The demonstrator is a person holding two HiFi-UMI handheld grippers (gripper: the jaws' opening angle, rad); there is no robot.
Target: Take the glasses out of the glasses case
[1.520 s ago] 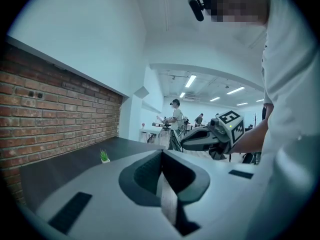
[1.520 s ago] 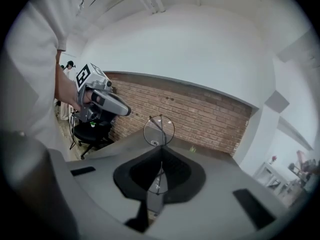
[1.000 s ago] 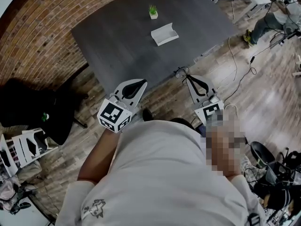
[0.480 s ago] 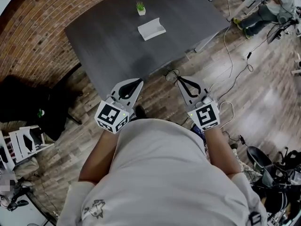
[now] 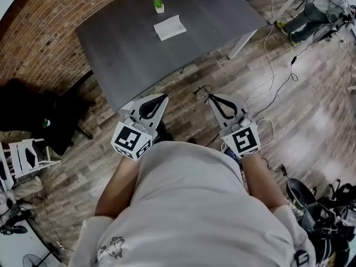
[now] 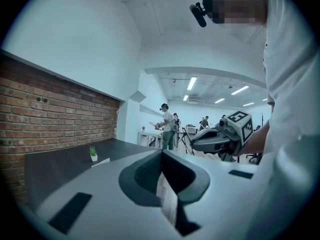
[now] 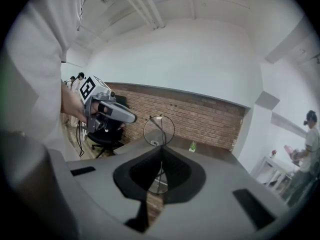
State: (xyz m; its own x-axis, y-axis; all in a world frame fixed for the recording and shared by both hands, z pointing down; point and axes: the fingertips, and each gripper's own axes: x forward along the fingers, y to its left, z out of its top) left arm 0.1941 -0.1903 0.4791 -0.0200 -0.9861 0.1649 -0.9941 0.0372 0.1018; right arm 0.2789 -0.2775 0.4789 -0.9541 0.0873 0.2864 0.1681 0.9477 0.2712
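Observation:
The white glasses case (image 5: 169, 28) lies open on the dark grey table (image 5: 122, 49), far from both grippers; in the left gripper view the case (image 6: 102, 161) shows as a pale sliver. My right gripper (image 5: 210, 97) is shut on thin wire-framed glasses (image 5: 201, 91), held over the wooden floor short of the table's near edge. In the right gripper view the glasses (image 7: 159, 130) stick out past the closed tips, one round lens upward. My left gripper (image 5: 164, 97) hangs beside it, shut with nothing in it (image 6: 161, 152).
A small potted plant (image 5: 159, 4) stands behind the case. A black office chair (image 5: 33, 124) and a white rack (image 5: 22, 160) are at the left. Cables (image 5: 278, 65) trail over the floor at the right. People (image 6: 167, 129) stand at the room's far end.
The table, case and plant have slid up and away in the head view as the person backed off. Both grippers came along, the glasses staying in the right one.

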